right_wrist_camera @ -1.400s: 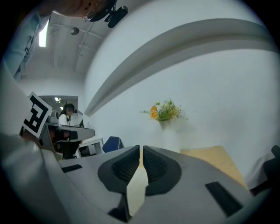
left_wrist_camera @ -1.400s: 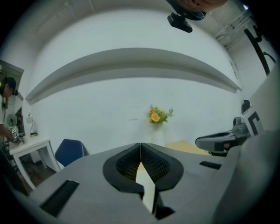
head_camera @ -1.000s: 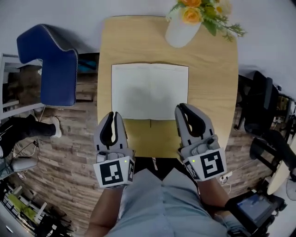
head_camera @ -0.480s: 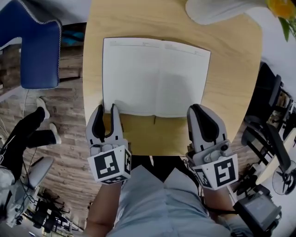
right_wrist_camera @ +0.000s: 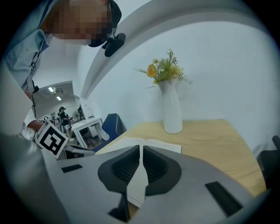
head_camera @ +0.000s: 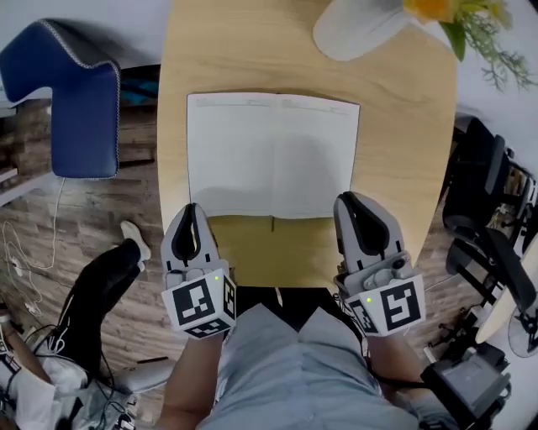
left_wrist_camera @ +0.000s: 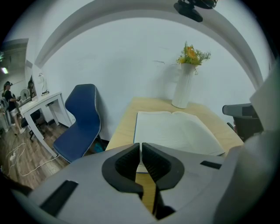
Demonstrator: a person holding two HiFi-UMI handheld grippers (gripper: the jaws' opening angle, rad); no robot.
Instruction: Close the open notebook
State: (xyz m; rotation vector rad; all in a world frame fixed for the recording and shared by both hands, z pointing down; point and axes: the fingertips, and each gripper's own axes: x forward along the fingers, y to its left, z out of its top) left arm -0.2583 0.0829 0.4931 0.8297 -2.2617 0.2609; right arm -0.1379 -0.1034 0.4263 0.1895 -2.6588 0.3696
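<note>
Right now the left gripper is closing its jaws: only a thin slit shows between the dark pads, and nothing sits in it. The right gripper has its jaws drawn close together too, with a narrow slit between them and nothing held.

In the head view, the left tips point at the near left corner of the notebook and the right tips at its near right corner. Whether either one touches the paper cannot be told. Each gripper carries a cube with black and white square markers at its back end.

The notebook lies open and flat on the wooden table, blank white pages up. Its fold runs away from the person, and a strip of bare wood lies between its near edge and the table's near edge. Beyond its far right corner, apart from it, stands a white vase with yellow and orange flowers.

To the left of the table stands a blue chair on a wood-patterned floor. The person's lap, in light blue cloth, fills the bottom of the head view
</note>
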